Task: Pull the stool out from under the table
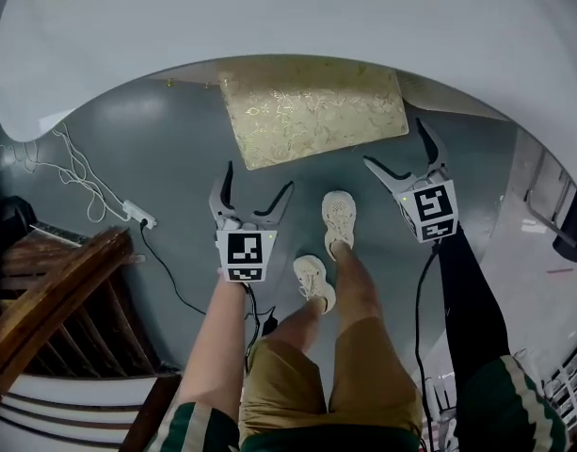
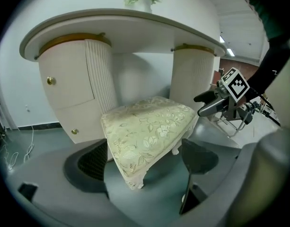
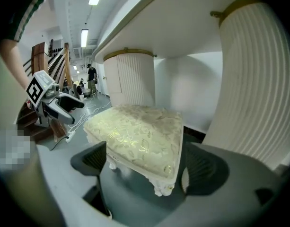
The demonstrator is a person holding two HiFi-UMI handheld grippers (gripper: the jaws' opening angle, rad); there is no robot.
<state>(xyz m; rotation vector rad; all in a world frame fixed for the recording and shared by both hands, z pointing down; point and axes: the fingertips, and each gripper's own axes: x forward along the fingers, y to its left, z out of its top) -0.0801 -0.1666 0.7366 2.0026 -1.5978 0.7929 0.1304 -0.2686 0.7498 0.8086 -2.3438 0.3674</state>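
- The stool [image 1: 312, 111] is a low rectangular seat. Its cushion is covered in pale gold brocade with a raised floral weave, and it stands on short, carved white legs.
- It stands on the floor with its far part tucked under the table's near edge, between the two pedestals.
- The table [image 1: 269, 26] has a smooth, glossy white top with a rounded rim.
- Its pedestals [image 2: 100, 74] are fluted cream columns, each capped by a gold band. The left one carries a plain door with small brass knobs.
- The left gripper [image 1: 258, 182] has its jaws spread wide, with dark ribbed pads, and grips nothing. The stool's near left corner shows between them, untouched.
- The right gripper [image 1: 396, 144] is likewise spread and empty, near the stool's near right corner.
- The floor [image 1: 175, 158] is smooth, grey-blue and faintly shiny. A white power strip [image 1: 139, 216] with thin cables lies at the left.
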